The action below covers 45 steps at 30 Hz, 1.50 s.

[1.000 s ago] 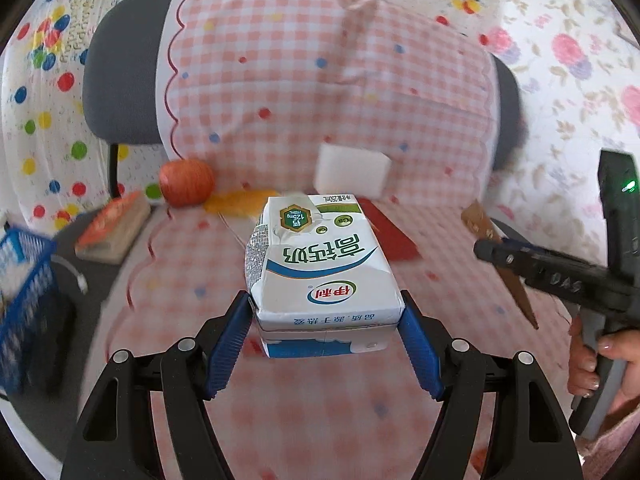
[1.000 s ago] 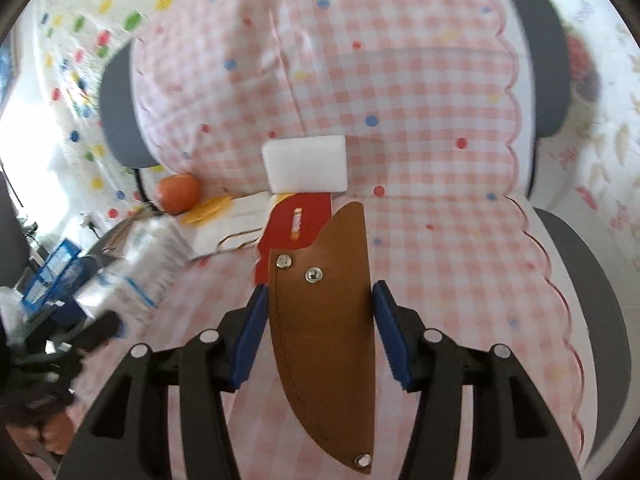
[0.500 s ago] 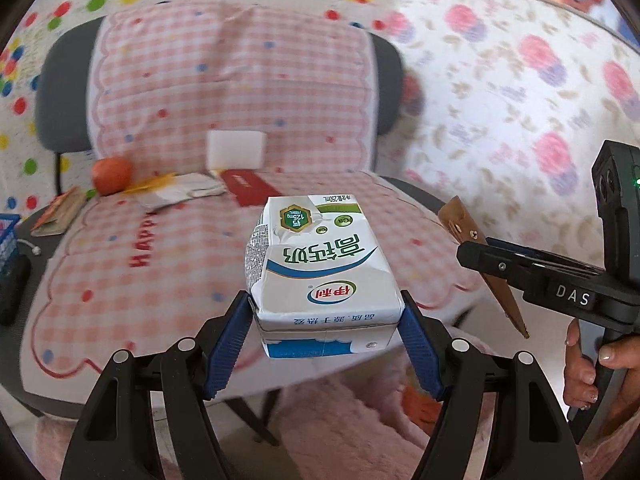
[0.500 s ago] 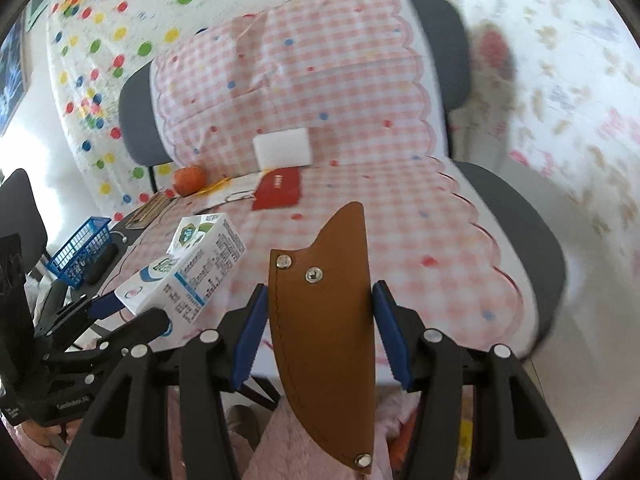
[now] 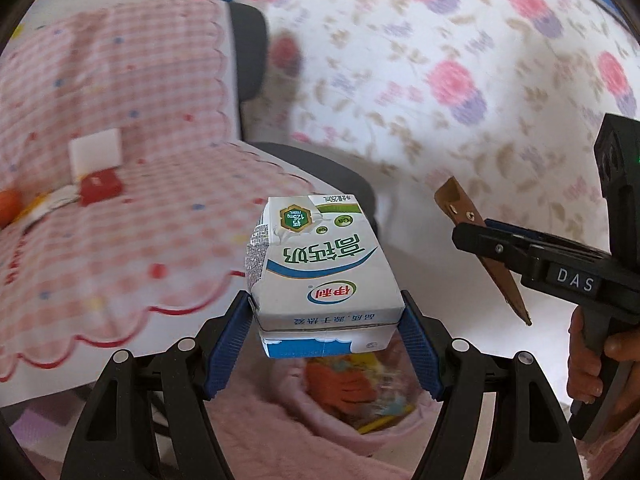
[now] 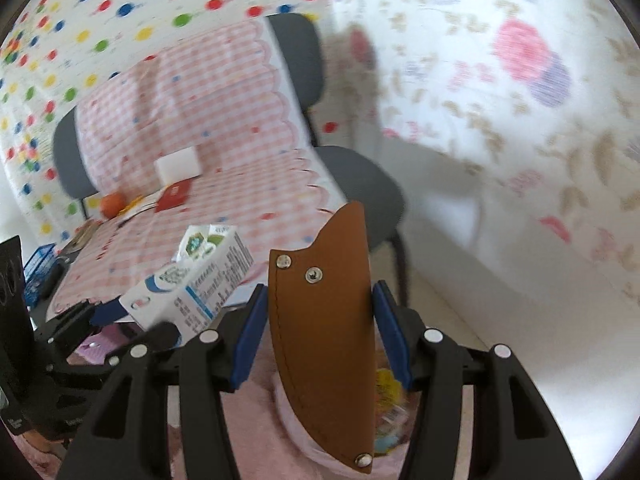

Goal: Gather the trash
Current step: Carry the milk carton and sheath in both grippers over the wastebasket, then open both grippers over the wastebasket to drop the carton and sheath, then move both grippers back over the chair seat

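As carried off: carton point(image 5: 328, 276), sheath point(image 6: 324, 312).

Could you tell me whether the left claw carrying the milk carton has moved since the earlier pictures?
Yes. The left claw and its milk carton have swung right, off the checked chair seat, and now hang above the pink bin on the floor.

A grey chair point(image 6: 360, 184) stands draped in a pink checked cloth point(image 6: 200, 92). On the seat, far back, a white block point(image 6: 178, 167) leans against the backrest — a red card point(image 6: 173, 197) lies just in front, an orange fruit point(image 6: 113, 205) further left. Floral wallpaper point(image 6: 520, 80) fills the right; a blue basket point(image 6: 38, 258) sits far left.
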Tool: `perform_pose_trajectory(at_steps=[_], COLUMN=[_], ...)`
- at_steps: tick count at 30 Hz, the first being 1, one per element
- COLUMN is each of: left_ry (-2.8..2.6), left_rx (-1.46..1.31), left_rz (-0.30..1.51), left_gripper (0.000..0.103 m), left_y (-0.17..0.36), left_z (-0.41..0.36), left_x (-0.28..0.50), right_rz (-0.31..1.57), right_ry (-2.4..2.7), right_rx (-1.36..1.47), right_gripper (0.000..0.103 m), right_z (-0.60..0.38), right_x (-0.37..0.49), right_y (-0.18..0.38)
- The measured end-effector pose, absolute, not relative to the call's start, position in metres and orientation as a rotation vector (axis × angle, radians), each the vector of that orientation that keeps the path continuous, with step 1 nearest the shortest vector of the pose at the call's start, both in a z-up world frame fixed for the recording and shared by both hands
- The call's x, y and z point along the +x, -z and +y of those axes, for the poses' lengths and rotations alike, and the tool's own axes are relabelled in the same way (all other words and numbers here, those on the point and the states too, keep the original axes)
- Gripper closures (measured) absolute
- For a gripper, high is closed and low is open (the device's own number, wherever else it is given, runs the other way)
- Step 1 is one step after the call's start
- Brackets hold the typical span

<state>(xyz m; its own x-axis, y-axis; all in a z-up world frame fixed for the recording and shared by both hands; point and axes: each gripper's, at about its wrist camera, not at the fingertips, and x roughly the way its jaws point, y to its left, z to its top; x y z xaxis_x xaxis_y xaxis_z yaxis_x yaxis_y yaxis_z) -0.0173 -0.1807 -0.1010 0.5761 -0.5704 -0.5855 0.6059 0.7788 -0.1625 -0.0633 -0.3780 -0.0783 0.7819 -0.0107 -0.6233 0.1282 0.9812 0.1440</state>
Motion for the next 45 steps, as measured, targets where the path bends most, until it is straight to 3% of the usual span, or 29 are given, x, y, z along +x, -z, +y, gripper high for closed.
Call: perform_pose_trajectory(at_steps=[13,15,18,45], left_ry=[0.718,0.713,0.696,0.414], left_rx=[0.101,0.104,0.097,0.009], left_rz=[0.697,0.695,0.698,0.663], left_gripper=[0.029,0.019,0.019,0.019], left_y=[0.117,0.117,0.115,0.073], left_z=[-0.224,-0.227,-0.228,-0.098], left_x=[-0.006,-0.001,0.004,0.002], right_rz=[0.698,0.698,0.684,0.609], right_ry=[0.084,0.088,0.111,-0.008], right_rx=[0.234,0.234,0.246,0.145], right_gripper=[0.049,0.041,0.038,0.038], right_z=[-0.409,-0.411,-0.415,-0.348], right_x=[-0.052,-0.049,-0.049,-0.05], right_y=[0.103,0.104,0.101,0.045])
